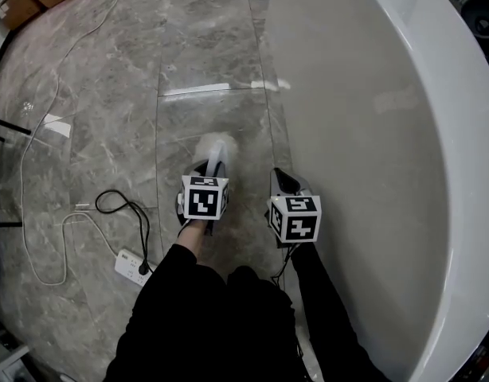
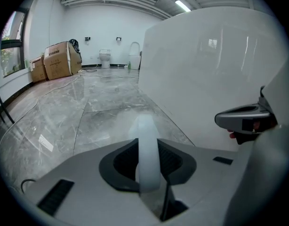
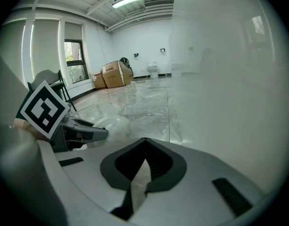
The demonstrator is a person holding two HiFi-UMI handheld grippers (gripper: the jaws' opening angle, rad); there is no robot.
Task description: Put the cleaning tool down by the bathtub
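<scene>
Left gripper (image 2: 148,144) fingers clamp cleaning tool (image 2: 147,126) | right gripper (image 3: 144,147) fingers together, empty | only head view: power strip (image 1: 131,266)

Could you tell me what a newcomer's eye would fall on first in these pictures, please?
The big white bathtub fills the right side of the head view, standing on a grey marble floor. Beside it, the left tongs grip a pale cleaning tool over the floor, while the right tongs hang empty close to the bathtub.
</scene>
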